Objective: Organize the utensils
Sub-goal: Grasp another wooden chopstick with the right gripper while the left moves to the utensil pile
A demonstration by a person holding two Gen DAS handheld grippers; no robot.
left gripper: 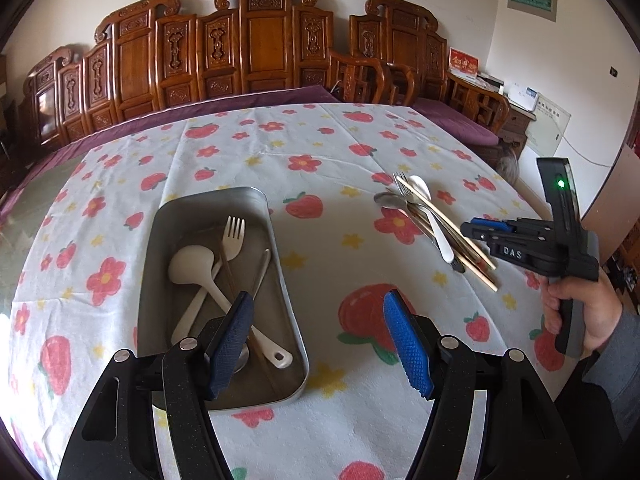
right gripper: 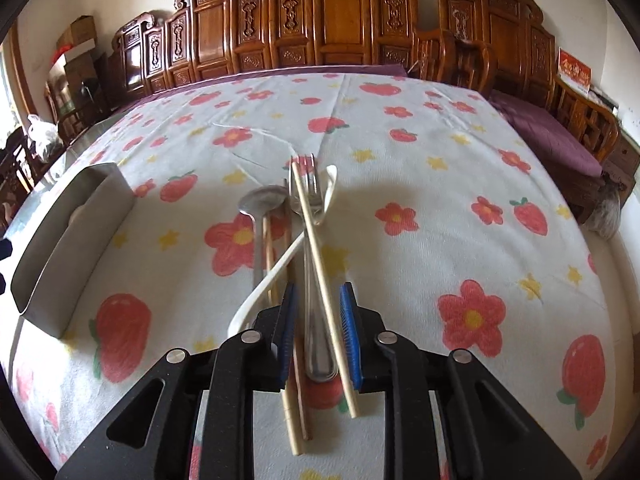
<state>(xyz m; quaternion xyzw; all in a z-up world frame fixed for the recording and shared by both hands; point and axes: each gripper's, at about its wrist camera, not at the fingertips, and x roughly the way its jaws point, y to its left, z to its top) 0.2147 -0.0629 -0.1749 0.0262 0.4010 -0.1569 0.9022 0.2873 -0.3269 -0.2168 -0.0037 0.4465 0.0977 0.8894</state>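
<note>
The left gripper (left gripper: 320, 344) hovers wide open and empty over the metal tray (left gripper: 288, 312) on the desk (left gripper: 320, 152). The right gripper (right gripper: 318, 340) has its jaws narrowly parted around the loose utensil pile (right gripper: 308, 216), seemingly not pressing a fork handle (right gripper: 316, 344).

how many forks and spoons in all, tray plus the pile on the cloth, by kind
forks: 2 (white fork in the tray, metal fork in the pile)
spoons: 4 (tray: white ladle spoon, half-hidden metal-handled spoon; pile: small white spoon, steel spoon)
total: 6
</note>
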